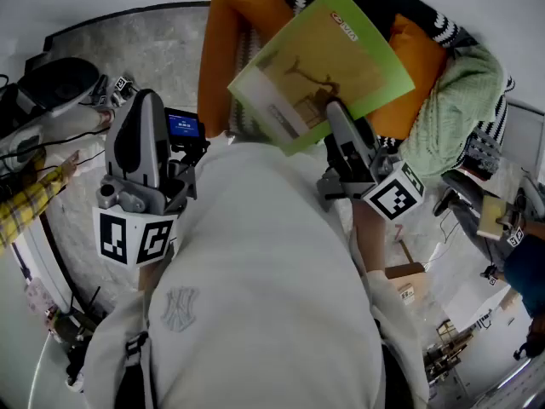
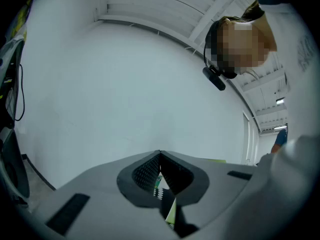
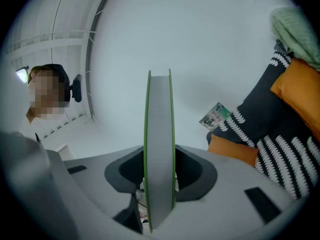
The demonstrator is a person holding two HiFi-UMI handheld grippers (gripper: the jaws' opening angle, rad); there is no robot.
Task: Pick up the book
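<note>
Book (image 1: 319, 66), green-covered, red logo too small to read, clamped in right gripper (image 3: 160, 178); left gripper (image 2: 160, 156) jaws closed, empty.

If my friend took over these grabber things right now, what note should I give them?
Right gripper: shut on the green book, clamped by its lower edge and held up in front of the orange cushion.
Left gripper: shut and empty, off to the side.
Done: the book looks picked up.
Left: nothing of the pick-up itself; hold the grip firm so the book doesn't slip.
</note>
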